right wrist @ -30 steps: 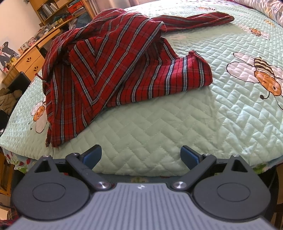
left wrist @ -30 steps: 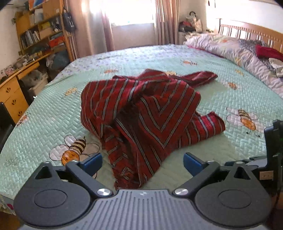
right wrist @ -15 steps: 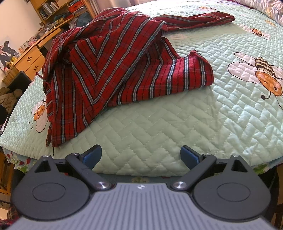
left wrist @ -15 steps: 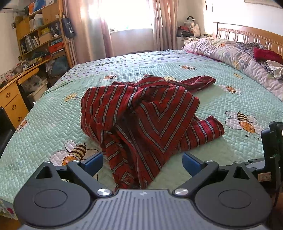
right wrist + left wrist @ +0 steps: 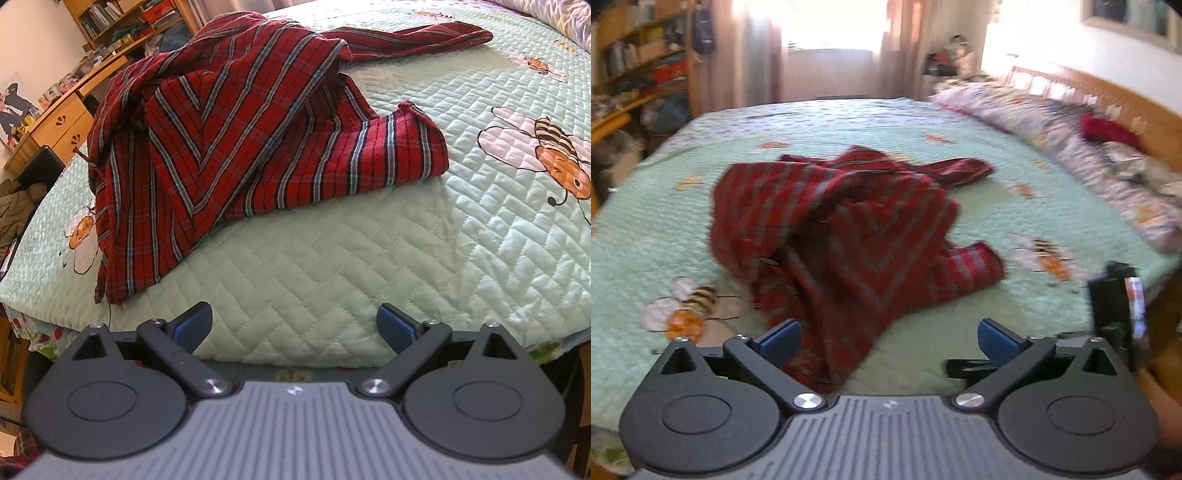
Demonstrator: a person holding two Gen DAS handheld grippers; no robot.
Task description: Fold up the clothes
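A crumpled red plaid shirt [image 5: 849, 236] lies in a heap on the pale green quilted bedspread [image 5: 646, 229]; its near hem hangs close to the front edge. My left gripper [image 5: 888, 339] hovers just short of that hem, its jaws still opening, with nothing pressed between the blue pads [image 5: 779, 338]. In the right wrist view the same shirt [image 5: 236, 133] fills the upper left. My right gripper [image 5: 295, 325] stands open over bare quilt near the bed's edge [image 5: 295, 354], clear of the cloth. The other gripper's dark body [image 5: 1115, 314] shows at the right of the left wrist view.
A bunched floral duvet [image 5: 1052, 136] and red pillow [image 5: 1108, 129] lie along the wooden headboard [image 5: 1108, 88] on the right. A wooden desk with drawers [image 5: 59, 122] and bookshelves [image 5: 639, 66] stand left of the bed. Bee prints [image 5: 554, 158] dot the quilt.
The left wrist view has tilted upward, so more of the window and wall shows and the picture is blurred. The left jaws stand slightly wider. The right wrist view is the same.
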